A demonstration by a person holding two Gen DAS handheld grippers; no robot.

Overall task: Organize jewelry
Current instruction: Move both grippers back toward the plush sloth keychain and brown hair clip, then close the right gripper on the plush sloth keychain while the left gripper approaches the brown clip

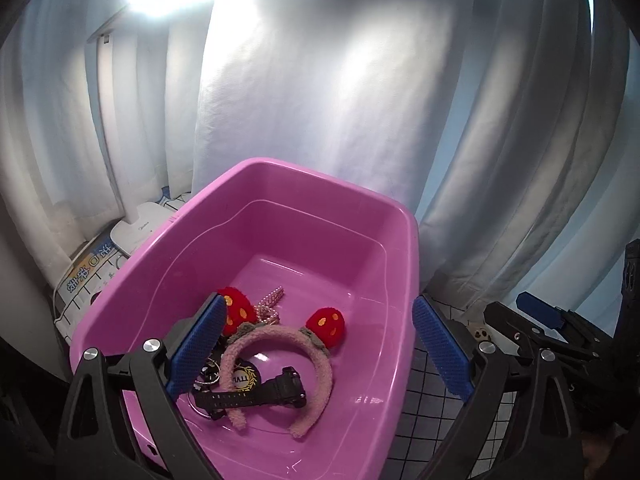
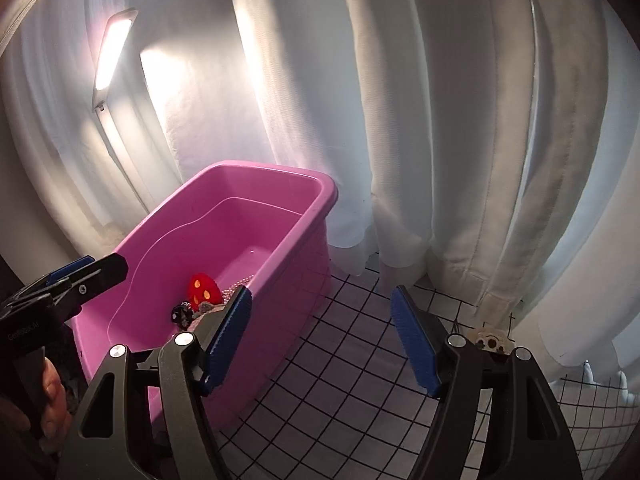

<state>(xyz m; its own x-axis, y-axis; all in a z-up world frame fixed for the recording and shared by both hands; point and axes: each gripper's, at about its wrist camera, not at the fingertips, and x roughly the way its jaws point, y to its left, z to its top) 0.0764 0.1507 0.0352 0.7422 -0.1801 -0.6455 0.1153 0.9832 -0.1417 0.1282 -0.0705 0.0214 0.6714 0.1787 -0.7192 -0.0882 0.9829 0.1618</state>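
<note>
Jewelry was seen gathered in the pink plastic tub (image 1: 280,216): a fuzzy pink headband (image 1: 280,344) with red strawberry ears, a black digital watch (image 1: 256,394), a pearl string (image 1: 270,304) and rings partly hidden. The left gripper (image 1: 320,344) was held wide open over the tub, nothing gripped. The right gripper (image 2: 322,344) was spread wide above the checked cloth (image 2: 352,340), empty. One small beige trinket (image 2: 490,340) was left outside near the curtain; the task was judged nearly finished.
</note>
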